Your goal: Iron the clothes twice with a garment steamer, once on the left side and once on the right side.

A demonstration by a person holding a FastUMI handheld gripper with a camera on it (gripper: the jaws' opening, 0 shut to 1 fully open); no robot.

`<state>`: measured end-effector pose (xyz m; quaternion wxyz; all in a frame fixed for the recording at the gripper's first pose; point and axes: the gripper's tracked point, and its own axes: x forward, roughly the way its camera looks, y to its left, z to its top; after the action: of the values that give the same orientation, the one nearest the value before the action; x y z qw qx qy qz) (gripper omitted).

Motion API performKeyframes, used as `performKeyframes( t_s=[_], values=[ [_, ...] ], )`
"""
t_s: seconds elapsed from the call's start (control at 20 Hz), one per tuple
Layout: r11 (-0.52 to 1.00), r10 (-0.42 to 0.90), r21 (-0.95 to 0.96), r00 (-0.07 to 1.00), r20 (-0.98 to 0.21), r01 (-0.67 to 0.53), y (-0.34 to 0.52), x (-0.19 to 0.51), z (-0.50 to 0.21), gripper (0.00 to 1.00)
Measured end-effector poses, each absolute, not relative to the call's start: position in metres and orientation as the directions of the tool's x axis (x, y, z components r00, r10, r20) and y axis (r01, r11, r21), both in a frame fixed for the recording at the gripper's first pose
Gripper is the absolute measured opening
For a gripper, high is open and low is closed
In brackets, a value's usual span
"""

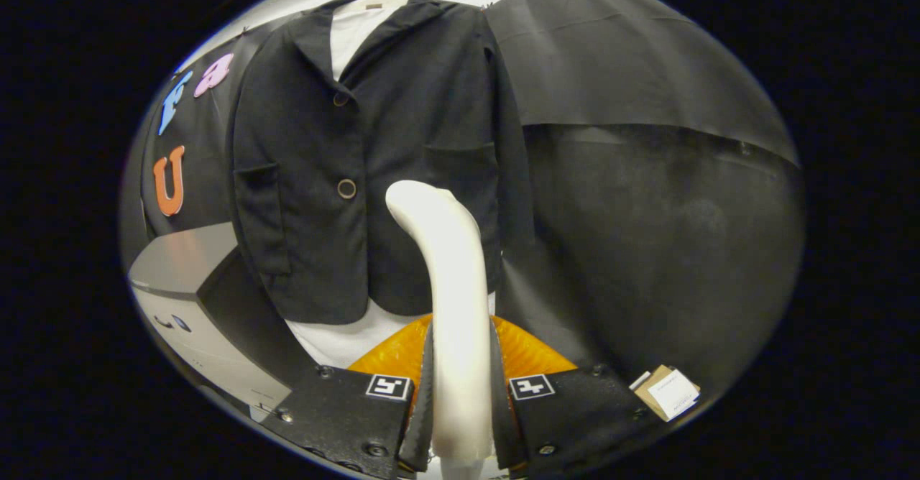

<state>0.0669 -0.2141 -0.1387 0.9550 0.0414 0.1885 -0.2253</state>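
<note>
A black jacket [374, 149] hangs on a white mannequin torso [356, 27], with a white shirt showing at the collar and below the hem. My gripper [460, 401] is shut on the cream-white handle of the garment steamer [445, 264], which rises between the fingers. The steamer's curved head sits in front of the jacket's lower middle, just right of the lower button [346, 188] and near the right pocket [460, 167]. I cannot tell whether the head touches the cloth.
A grey box-like unit [190, 286] stands to the left of the mannequin. Black cloth [647, 178] drapes the wall to the right. A small cardboard and paper tag [668, 392] lies beyond the right finger.
</note>
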Motion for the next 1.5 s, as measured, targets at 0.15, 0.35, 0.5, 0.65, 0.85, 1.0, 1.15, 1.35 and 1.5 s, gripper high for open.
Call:
performKeyframes(
  t_s=[0.15, 0.35, 0.5, 0.65, 0.85, 1.0, 1.15, 1.35, 1.5],
  values=[
    [0.897, -0.409, -0.019, 0.814, -0.413, 0.441, -0.210, 0.068, -0.160, 0.37],
    [0.898, -0.407, -0.041, 0.789, -0.460, 0.438, -0.207, 0.065, -0.188, 0.37],
    [0.896, -0.407, -0.052, 0.769, -0.494, 0.441, -0.203, 0.062, -0.206, 0.37],
    [0.891, -0.413, -0.060, 0.750, -0.516, 0.450, -0.203, 0.057, -0.224, 0.37],
    [0.887, -0.412, -0.040, 0.748, -0.520, 0.460, -0.197, 0.049, -0.223, 0.37],
    [0.884, -0.417, -0.010, 0.778, -0.469, 0.467, -0.190, 0.037, -0.197, 0.37],
    [0.883, -0.414, 0.036, 0.814, -0.408, 0.467, -0.181, 0.017, -0.157, 0.37],
    [0.877, -0.434, 0.077, 0.853, -0.290, 0.473, -0.171, -0.025, -0.095, 0.37],
    [0.875, -0.444, 0.106, 0.871, -0.213, 0.472, -0.163, -0.063, -0.054, 0.37]
  ],
)
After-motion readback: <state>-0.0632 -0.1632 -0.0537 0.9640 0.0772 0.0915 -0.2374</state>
